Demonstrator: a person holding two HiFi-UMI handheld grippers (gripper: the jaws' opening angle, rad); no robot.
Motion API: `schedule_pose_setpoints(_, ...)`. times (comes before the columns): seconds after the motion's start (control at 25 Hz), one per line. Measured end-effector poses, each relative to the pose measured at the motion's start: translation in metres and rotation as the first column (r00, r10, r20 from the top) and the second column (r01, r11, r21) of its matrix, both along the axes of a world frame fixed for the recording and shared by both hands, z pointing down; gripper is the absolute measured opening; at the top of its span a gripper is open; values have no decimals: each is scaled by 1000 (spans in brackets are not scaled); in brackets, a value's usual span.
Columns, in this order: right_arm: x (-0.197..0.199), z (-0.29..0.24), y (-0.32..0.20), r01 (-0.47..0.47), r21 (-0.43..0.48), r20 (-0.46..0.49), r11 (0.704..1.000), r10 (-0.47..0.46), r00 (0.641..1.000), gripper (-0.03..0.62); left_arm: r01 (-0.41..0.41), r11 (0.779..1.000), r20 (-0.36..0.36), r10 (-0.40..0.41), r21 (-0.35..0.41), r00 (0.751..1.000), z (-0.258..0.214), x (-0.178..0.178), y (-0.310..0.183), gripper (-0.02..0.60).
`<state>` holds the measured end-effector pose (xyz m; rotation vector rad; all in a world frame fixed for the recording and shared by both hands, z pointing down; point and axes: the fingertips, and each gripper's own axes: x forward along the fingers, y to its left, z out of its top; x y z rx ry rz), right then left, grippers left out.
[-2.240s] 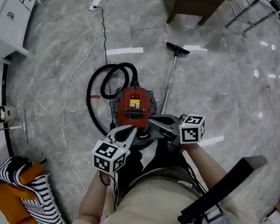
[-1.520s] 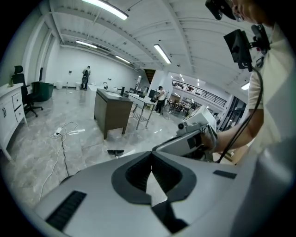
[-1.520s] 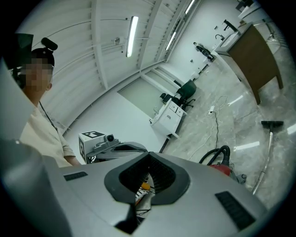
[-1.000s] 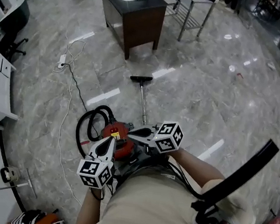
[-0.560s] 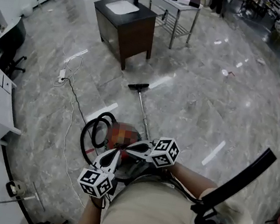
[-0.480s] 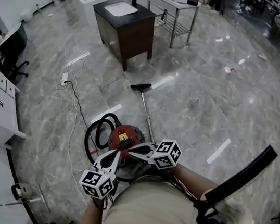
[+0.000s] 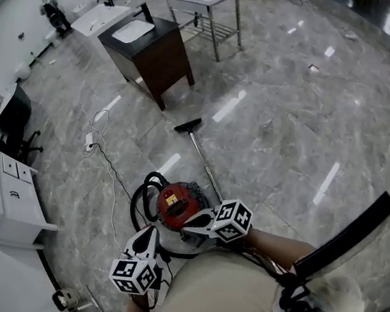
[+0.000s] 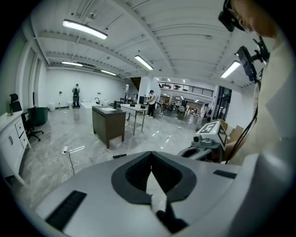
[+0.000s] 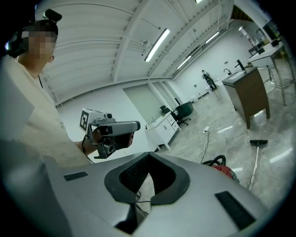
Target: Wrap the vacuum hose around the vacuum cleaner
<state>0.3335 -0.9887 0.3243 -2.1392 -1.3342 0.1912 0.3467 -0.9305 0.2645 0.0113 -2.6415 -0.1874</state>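
Head view: vacuum (image 7: 175,203) on floor (image 7: 280,128), hose (image 7: 149,178) looped at its left, left tongs (image 7: 146,233) and right tongs (image 7: 190,224) held near. Left gripper view: pressed together, empty. Right gripper view: same, vacuum beyond. Risk: closed tongs merely nudging hose, loop springing loose.

The marble floor (image 7: 298,109) bears a red vacuum cleaner (image 7: 175,203), its looped hose (image 7: 152,176) — and a power strip (image 7: 89,140).
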Motion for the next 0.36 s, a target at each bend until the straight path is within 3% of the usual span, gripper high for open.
schedule_pose_setpoints(0.2,-15,9,-39,-47,23,-44,999,48,998,3,-44,997,-15,44,-56,999,2,-25,-37,5)
schedule_pose_setpoints(0.36,-38,10,-66,-55,30,-30,998,56,998,3,-78,996,-1,78,-43,997,4,-53,-68,5)
